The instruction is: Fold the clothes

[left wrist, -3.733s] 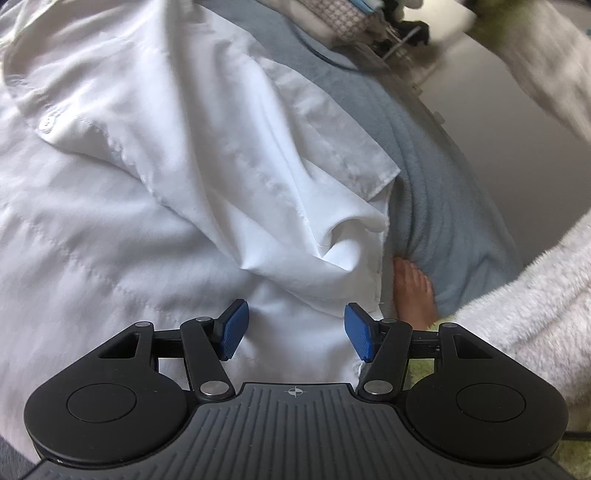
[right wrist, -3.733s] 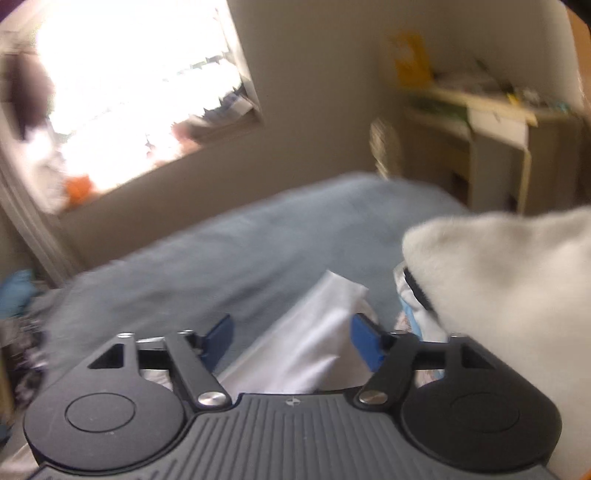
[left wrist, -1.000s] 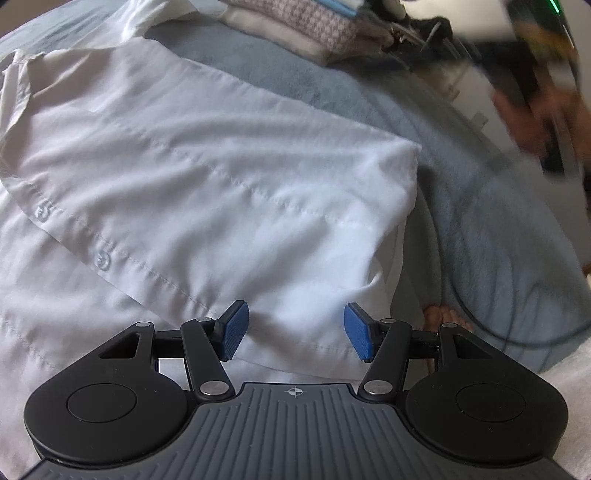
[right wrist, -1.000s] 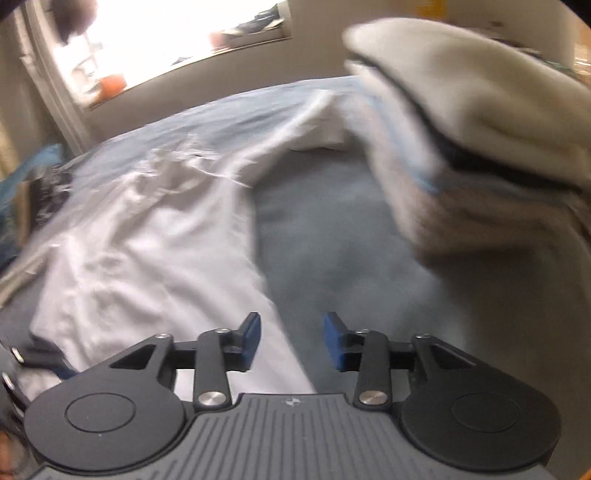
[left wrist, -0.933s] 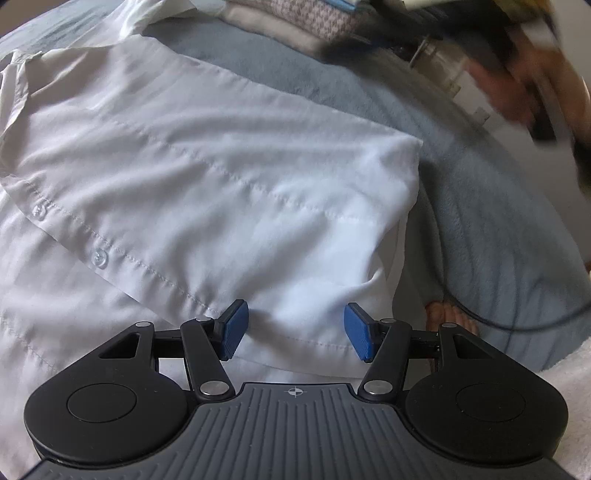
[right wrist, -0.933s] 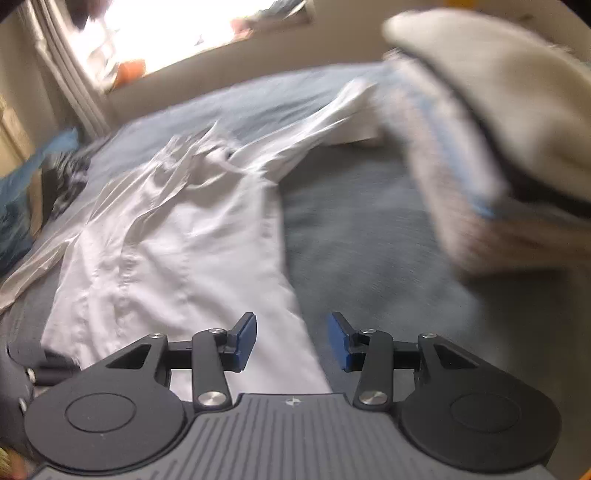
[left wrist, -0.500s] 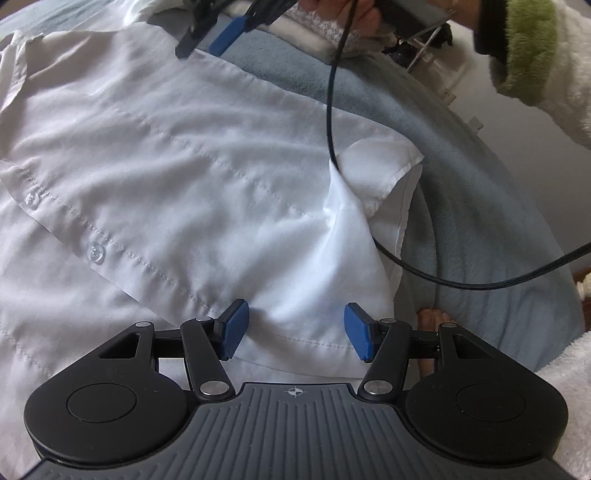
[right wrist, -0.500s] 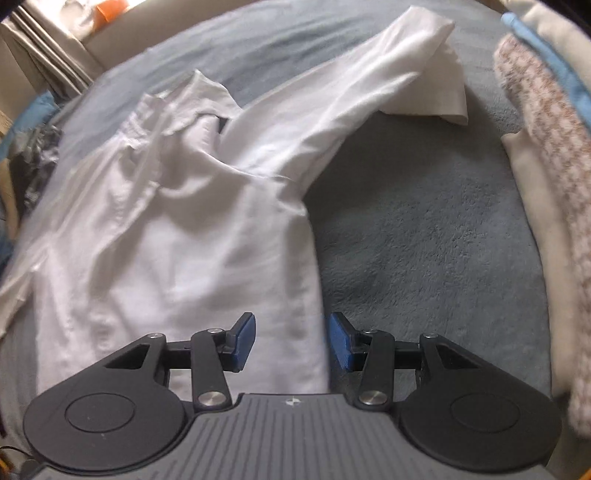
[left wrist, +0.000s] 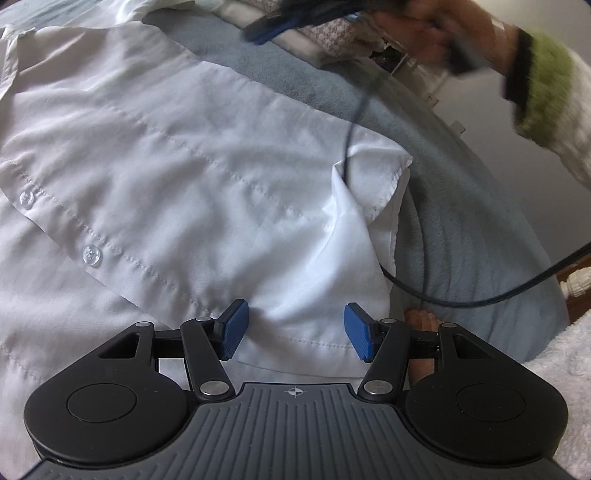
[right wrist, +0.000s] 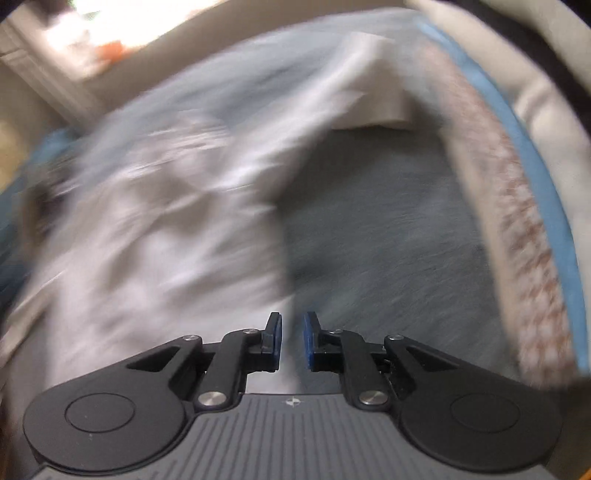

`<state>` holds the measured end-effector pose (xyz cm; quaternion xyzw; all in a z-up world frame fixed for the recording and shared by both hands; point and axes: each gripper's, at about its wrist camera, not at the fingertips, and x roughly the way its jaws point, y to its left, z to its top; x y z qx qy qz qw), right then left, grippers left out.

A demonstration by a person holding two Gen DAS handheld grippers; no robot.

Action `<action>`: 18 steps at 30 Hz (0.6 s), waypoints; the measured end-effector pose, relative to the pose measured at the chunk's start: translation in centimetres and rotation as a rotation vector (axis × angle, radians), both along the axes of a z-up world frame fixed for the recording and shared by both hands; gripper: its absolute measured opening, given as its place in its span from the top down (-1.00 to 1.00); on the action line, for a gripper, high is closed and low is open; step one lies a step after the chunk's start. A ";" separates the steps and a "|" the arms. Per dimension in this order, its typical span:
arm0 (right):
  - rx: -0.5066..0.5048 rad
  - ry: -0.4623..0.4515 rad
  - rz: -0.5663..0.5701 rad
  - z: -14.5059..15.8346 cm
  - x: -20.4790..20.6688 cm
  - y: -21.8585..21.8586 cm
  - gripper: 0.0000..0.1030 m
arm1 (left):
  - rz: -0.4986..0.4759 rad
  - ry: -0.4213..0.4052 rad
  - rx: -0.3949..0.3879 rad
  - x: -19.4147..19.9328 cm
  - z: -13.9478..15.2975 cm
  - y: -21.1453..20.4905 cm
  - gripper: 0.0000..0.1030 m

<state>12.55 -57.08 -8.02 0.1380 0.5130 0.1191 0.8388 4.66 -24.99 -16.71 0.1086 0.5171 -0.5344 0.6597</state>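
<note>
A white button shirt [left wrist: 177, 177] lies spread on a grey-blue blanket [left wrist: 461, 221]. My left gripper [left wrist: 297, 330] stands open low over the shirt's near hem, with fabric lying under the gap between its blue pads. The right gripper [left wrist: 273, 26] shows blurred at the top of the left wrist view, held by a hand [left wrist: 424, 33] above the shirt's far edge. In the blurred right wrist view the right gripper [right wrist: 291, 339] is closing, and a narrow gap remains. The shirt's [right wrist: 166, 240] side edge runs beneath that gap; I see no pad pressing on it.
A stack of folded clothes [right wrist: 517, 221] lies on the blanket right of the shirt, also seen as the stack [left wrist: 332, 33] at the top. A black cable [left wrist: 406, 288] drapes over the shirt's corner. Toes [left wrist: 419, 317] and a white fluffy robe [left wrist: 554, 369] are at the bed's edge.
The right gripper swung in over the shirt's far edge and its jaws narrowed. Its cable dragged across the shirt's right corner and raised a fold there. The left gripper stayed put.
</note>
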 end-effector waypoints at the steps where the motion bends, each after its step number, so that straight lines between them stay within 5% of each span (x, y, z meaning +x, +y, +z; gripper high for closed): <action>1: -0.015 0.007 0.071 0.2 -1.4 0.7 0.73 | -0.001 0.002 -0.001 0.0 0.0 0.1 -0.11; 5: -0.081 0.044 0.344 0.8 -6.8 3.4 0.72 | -0.006 0.002 0.000 0.0 0.0 0.2 -0.11; 10: -0.461 0.201 0.258 -3.2 -11.2 1.8 0.72 | 0.025 -0.014 0.000 0.0 0.4 0.8 -0.11; 14: -0.475 0.092 0.091 -0.3 -14.1 0.3 0.71 | 0.081 -0.027 0.002 0.5 1.0 1.8 -0.11; 18: -0.340 -0.056 0.236 2.8 -16.6 3.5 0.70 | 0.141 -0.058 0.025 1.1 1.5 2.6 -0.11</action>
